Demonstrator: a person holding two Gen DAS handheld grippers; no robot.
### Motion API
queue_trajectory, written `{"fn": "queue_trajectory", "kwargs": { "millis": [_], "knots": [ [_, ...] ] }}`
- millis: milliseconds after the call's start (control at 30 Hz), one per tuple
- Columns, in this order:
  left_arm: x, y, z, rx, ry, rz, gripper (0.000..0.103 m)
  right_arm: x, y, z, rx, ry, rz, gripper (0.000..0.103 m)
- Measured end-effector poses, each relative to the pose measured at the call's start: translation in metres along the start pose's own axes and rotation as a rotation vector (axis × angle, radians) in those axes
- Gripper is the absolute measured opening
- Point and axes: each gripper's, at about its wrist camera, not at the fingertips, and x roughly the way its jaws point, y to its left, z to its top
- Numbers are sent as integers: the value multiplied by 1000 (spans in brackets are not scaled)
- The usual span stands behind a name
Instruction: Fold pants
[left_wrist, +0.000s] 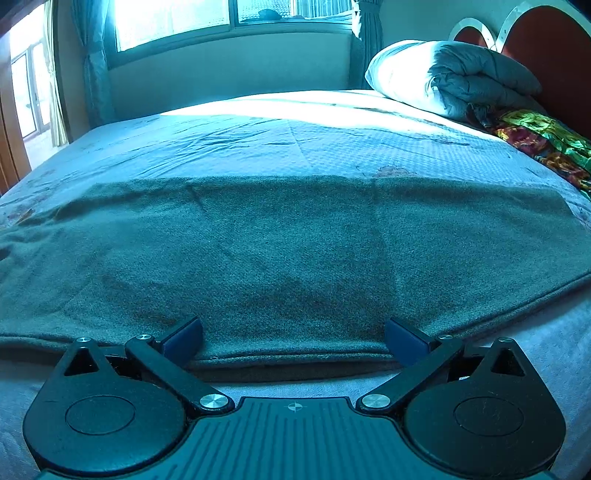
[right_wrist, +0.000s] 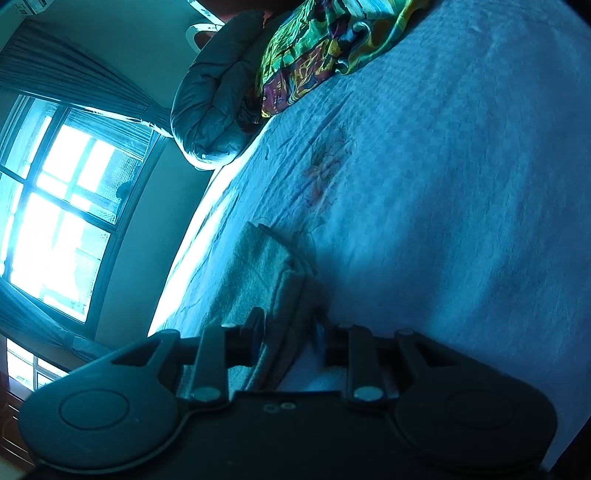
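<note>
Bed (left_wrist: 258, 147) under pale blue patterned sheet; wide window (left_wrist: 229, 18) behind (sun glaring in), curtains (left_wrist: 92, 62) at sides, red headboard (left_wrist: 546, 48) right.

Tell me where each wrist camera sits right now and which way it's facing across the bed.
Left wrist: rides the left gripper at the near bed edge, level, looking across the flat grey pants toward the window; both open fingers show.
Right wrist: rides the right gripper, rolled sideways, looking along the bed sheet; its fingers pinch a bunched end of the pants.
Shared: pants, sheet, folded duvet, colourful cloth, window.
</note>
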Motion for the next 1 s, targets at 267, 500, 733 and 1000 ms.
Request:
{"fn": "queue_trajectory", "kwargs": {
  "millis": [267,500,733,1000],
  "knots": [
    [-3,13,5,-41,-4,-45,103,-5,49,-2,-182,-44,-66,9],
    [-43,135,-5,-140,-87,40,103,-15,161,-51,-450,-46,93,9],
    [-78,270,-23,-199,-127,213,103,16,255,-180,-559,110,290,12],
    [-77,339,-48,-352,-109,245,103,20,273,-309,-734,379,392,42]
  ]
}}
